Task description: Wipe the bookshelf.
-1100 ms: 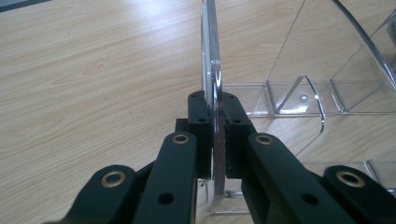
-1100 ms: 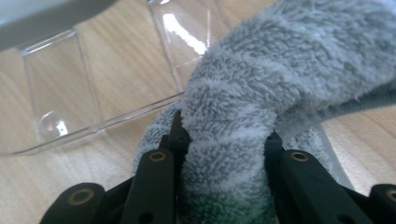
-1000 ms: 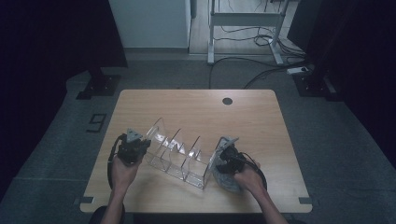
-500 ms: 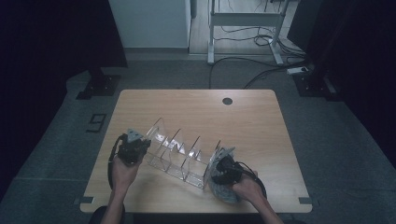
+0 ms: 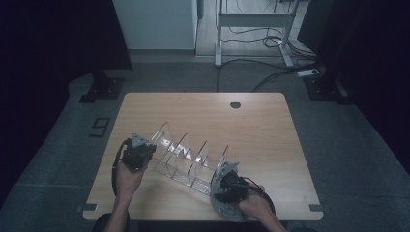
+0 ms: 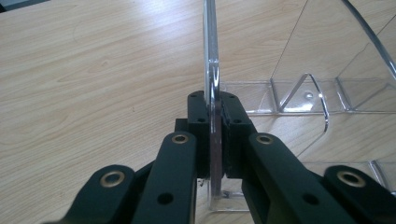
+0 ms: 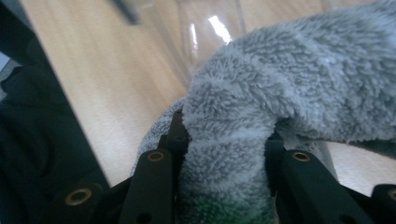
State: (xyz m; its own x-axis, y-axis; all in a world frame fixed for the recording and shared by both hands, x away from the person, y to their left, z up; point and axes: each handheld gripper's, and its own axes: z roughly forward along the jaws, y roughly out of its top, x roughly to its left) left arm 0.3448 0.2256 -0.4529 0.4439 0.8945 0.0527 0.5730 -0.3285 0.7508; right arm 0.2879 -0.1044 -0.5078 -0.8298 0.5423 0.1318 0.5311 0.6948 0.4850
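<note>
A clear acrylic file rack (image 5: pixel 186 157) with several upright dividers lies across the front half of the wooden table (image 5: pixel 203 111). My left gripper (image 5: pixel 145 154) is shut on the rack's leftmost divider (image 6: pixel 214 79); the plate's edge stands pinched between the two black pads. My right gripper (image 5: pixel 223 182) is at the rack's right end near the table's front edge, shut on a bunched grey fluffy cloth (image 7: pixel 261 121). The cloth (image 5: pixel 223 209) lies against the rack's last divider, whose clear plate (image 7: pixel 205 32) shows just behind it.
A round cable hole (image 5: pixel 235 104) sits near the table's far edge. The table's front edge runs just below both hands. Behind the table stand a white cabinet (image 5: pixel 154 24) and a metal desk frame (image 5: pixel 254 29) with cables on the floor.
My right gripper with the cloth has slid down and leftward along the rack's right end, toward the table's front edge. The left gripper and the rack have stayed put.
</note>
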